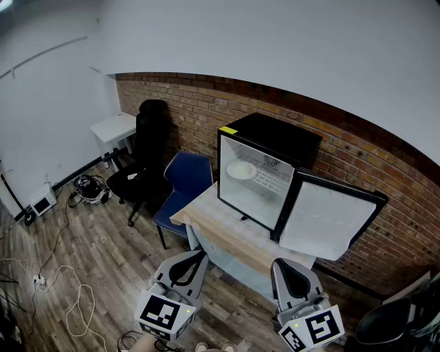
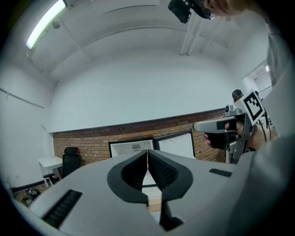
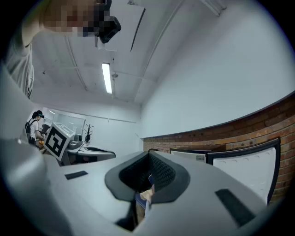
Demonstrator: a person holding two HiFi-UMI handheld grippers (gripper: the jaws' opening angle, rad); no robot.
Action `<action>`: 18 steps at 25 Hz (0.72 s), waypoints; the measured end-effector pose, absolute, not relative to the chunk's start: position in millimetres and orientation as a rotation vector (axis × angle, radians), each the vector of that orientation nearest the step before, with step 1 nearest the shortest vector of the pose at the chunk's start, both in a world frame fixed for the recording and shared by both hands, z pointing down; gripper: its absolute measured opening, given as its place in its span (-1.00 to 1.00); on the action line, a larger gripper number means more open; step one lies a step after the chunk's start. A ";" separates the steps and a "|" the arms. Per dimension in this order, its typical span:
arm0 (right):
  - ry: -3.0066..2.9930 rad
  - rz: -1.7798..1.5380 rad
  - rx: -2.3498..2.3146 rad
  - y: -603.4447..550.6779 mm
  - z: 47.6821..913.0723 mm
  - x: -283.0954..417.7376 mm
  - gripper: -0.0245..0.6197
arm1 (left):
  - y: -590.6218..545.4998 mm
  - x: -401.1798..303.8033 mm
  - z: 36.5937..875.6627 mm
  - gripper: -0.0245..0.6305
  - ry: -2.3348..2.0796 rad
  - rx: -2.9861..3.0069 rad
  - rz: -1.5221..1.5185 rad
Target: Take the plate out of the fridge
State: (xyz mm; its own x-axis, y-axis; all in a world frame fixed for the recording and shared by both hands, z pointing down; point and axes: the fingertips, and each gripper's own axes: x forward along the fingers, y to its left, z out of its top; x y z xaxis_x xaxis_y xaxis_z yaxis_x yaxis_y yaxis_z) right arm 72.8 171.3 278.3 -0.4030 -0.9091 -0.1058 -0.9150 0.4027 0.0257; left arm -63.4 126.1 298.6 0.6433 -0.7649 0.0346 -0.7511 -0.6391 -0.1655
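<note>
So the rig is basically two matching units. The left hand-held gripper and the right hand-held gripper both have smooth light-grey plastic shells. Each has two jaws lined with black ribbed pads that curve into a sort of teardrop outline. There's a dark slotted strip set into the shell on either side. Each one carries a white cube printed with black square markers, plus a tiny yellow-green light near its top edge. The right one has a black pistol-style handle underneath. The person wears a pale, whitish top and a black camera up on the head.
</note>
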 end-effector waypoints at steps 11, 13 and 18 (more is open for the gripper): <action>2.557 0.081 -1.660 171.8 281.2 65.8 -0.83 | 130.3 -69.0 302.9 -0.87 1.238 -2.745 -0.153; 2.560 0.081 -1.663 172.6 282.8 64.8 -0.83 | 131.4 -69.6 304.7 -0.87 1.234 -2.747 -0.152; 2.567 0.076 -1.671 172.3 286.9 67.4 -0.83 | 132.9 -66.4 307.0 -0.87 1.233 -2.750 -0.159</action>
State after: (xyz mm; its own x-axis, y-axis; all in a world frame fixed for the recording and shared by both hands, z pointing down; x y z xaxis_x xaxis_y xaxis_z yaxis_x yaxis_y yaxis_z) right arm 67.4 172.3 286.9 -0.4031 -0.9105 -0.0923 -0.9143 0.4049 -0.0008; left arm -66.4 132.9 307.0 0.6621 -0.7481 0.0451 -0.7351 -0.6600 -0.1550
